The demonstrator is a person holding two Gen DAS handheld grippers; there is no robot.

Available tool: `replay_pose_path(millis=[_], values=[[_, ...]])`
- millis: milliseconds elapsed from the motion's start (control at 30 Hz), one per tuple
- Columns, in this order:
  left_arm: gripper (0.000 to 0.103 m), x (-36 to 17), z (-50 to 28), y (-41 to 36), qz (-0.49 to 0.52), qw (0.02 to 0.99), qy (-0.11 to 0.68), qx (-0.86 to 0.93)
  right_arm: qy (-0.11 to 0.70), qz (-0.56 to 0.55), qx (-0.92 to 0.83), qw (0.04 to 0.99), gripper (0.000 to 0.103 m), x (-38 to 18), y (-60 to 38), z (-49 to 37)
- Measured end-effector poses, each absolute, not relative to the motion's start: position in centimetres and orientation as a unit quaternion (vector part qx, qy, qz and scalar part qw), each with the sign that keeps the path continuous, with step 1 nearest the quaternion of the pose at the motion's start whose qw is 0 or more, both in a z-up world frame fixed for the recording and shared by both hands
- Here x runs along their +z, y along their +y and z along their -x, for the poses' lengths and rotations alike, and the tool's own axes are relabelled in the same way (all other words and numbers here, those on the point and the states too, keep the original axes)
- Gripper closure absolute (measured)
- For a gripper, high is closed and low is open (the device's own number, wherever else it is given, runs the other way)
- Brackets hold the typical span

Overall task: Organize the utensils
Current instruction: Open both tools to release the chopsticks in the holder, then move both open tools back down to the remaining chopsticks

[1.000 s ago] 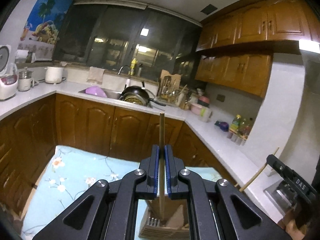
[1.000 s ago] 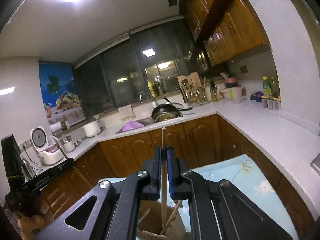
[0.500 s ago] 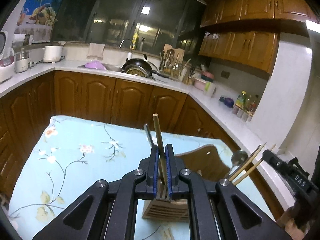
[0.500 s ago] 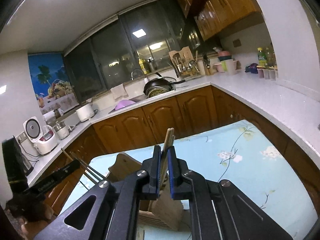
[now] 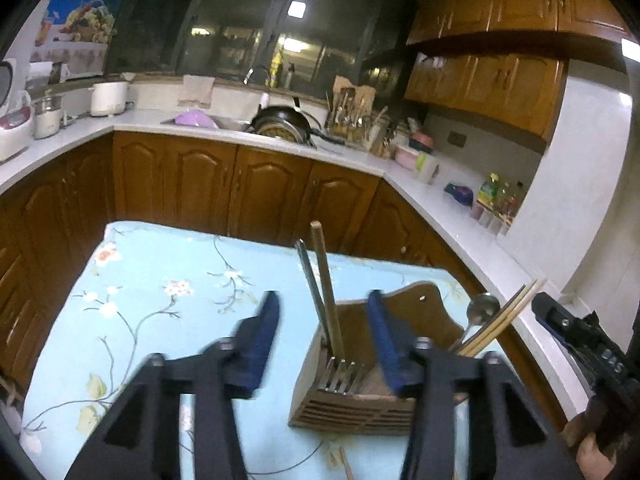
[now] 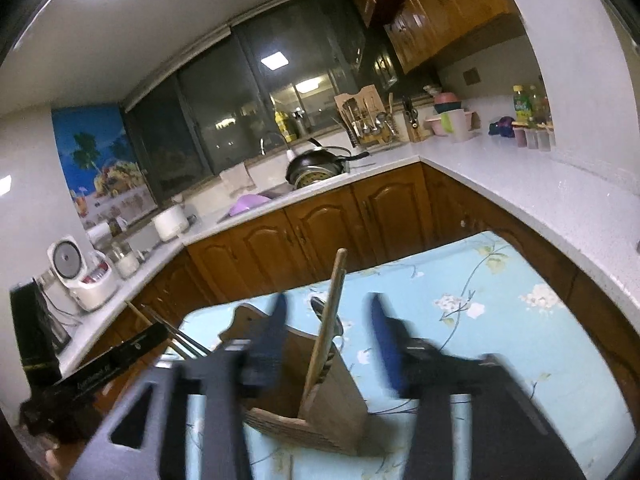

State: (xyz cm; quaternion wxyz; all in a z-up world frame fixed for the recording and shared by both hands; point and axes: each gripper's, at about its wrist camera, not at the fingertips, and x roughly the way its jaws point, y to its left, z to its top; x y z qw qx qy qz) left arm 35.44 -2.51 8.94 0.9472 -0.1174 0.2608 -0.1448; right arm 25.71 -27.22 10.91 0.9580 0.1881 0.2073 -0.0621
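Utensils stand in a brown wooden slatted holder on the floral light-blue tablecloth: in the left wrist view, forks, a wooden stick, a spoon and chopsticks. The left gripper is spread wide, holding nothing. In the right wrist view, the right gripper likewise gapes empty around a wooden stick leaning in the holder.

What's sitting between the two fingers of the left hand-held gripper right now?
In the left wrist view, the wooden utensil holder with an upright wooden stick and a metal handle lies between the open left hand-held gripper fingers.
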Motion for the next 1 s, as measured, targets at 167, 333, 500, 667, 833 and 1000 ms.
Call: replay_pose_path(millis=[167, 333, 500, 667, 833, 1000], values=[[0.044, 10.4, -33.2, -1.4, 0.125, 0.951, 0.243, -0.144, 0.175, -0.203, -0.060, 0.961, 0.026, 12.6, -27.6, -23.5], [0.021, 10.8, -29.3, -0.1, 0.126, 0.960, 0.209, -0.135, 0.132, -0.198, -0.056, 0.970, 0.003, 14.9, -27.3, -20.0], [0.018, 10.2, -25.2, 0.7, 0.120, 0.964, 0.199, -0.133, 0.112, -0.180, -0.050, 0.976, 0.001, 16.1, -26.3, -16.3], [0.017, 9.7, -21.9, 1.2, 0.120, 0.960, 0.210, -0.140, 0.118, -0.164, -0.052, 0.978, 0.001, 15.8, -25.4, -13.4], [0.017, 9.7, -19.2, 1.6, 0.112, 0.958, 0.224, -0.137, 0.140, -0.134, -0.061, 0.979, 0.000, 14.5, -24.5, -11.2], [0.017, 9.0, -17.6, 2.0, 0.107, 0.953, 0.247, -0.136, 0.168, -0.120, -0.065, 0.976, 0.000, 12.7, -24.0, -9.4]])
